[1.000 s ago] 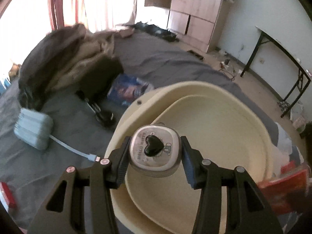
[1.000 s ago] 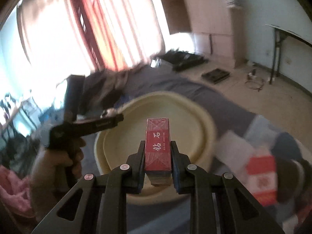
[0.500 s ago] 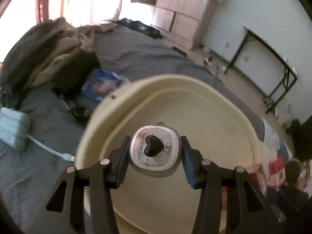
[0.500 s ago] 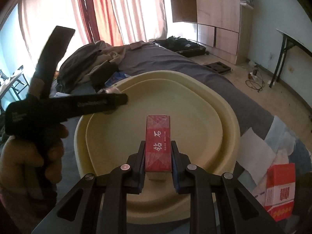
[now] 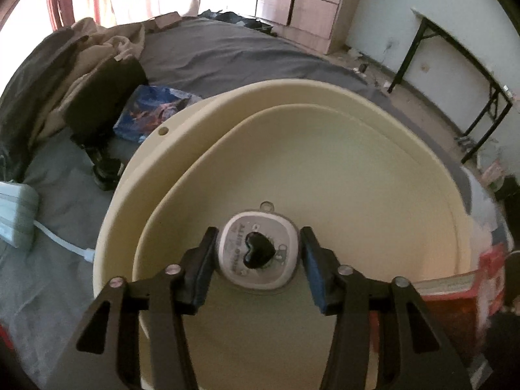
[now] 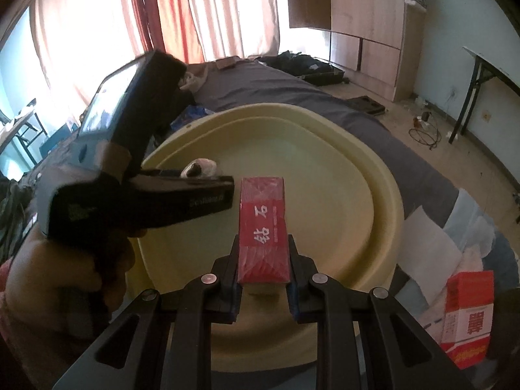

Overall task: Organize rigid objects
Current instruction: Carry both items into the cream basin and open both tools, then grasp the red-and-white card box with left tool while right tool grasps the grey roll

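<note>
Grey bedsheet [image 5: 227, 48], wooden wardrobe [image 6: 367, 16], curtains [image 6: 195, 9]

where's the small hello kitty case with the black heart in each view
Left wrist: hello kitty case sits low centre, between the left gripper's parted fingers.
Right wrist: its pale edge peeks out left of centre, behind that gripper.
Shared landmark: cream basin.

We see a rounded grey tin [image 5: 258, 253] with a black heart over the cream basin [image 5: 182, 149]; a red box [image 6: 263, 230] stands upright above it too.
</note>
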### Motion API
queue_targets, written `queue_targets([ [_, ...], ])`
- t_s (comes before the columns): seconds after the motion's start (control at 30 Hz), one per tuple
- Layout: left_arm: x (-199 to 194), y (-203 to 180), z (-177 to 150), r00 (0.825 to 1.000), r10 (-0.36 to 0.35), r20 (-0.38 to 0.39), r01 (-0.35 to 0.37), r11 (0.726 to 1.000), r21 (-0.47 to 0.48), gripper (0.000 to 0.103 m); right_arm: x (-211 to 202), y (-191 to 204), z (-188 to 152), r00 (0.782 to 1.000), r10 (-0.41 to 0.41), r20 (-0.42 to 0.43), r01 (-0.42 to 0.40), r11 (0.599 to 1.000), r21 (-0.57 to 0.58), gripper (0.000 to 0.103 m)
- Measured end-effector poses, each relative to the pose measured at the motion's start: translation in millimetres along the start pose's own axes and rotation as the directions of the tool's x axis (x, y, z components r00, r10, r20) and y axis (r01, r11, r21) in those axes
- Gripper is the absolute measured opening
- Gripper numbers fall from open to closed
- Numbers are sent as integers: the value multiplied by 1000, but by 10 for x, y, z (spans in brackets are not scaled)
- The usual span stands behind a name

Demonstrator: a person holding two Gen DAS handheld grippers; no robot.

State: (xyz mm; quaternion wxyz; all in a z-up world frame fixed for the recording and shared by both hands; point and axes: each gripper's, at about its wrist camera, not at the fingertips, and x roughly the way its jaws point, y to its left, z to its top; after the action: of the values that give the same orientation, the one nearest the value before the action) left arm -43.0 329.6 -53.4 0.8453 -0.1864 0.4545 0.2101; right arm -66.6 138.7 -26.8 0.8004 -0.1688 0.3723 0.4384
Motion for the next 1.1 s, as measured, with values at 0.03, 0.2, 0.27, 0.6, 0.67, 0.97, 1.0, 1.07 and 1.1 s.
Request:
queue_targets([
  [0.03,-67,27,10,1000,-5,22,5,1000,-13,72,1,13,-2,1000,2,-10,-2,1000,-10,22],
  [0.2,-621,100,66,979,-81,185,91,995,-48,99,-229,10,-34,999,-36,13,36,999,-17,81],
  [0.27,-869,3,68,959,-135,251,143,990,-15,103,-469,-62,-52,997,-54,46,54,999,9,90],
  [0.6,-950,-1717,-187,910,-394,126,344,890,299,103,-2433,-1250,-1115,876,-454,163,365,844,392,103],
  [0.67,-776,-2028,-297,927,-370,55,338,893,298,103,-2633,-1570,-1412,839,-535,98,433,766,475,103],
  [0.97,-451,-2539,-701,974,-223,-28,211,865,455,103,-2659,-2407,-1981,829,-539,-148,500,597,627,103],
  [1.0,-403,-2553,-718,977,-209,-38,203,866,457,103,-2657,-2488,-1987,831,-533,-162,505,596,625,103],
  [1.07,-315,-2589,-748,979,-195,-60,200,866,457,103,-2560,-2580,-1977,804,-557,-208,558,585,589,103],
  [1.1,-287,-2611,-773,980,-188,-67,198,870,452,103,-2545,-2637,-1995,789,-572,-223,581,580,571,103],
])
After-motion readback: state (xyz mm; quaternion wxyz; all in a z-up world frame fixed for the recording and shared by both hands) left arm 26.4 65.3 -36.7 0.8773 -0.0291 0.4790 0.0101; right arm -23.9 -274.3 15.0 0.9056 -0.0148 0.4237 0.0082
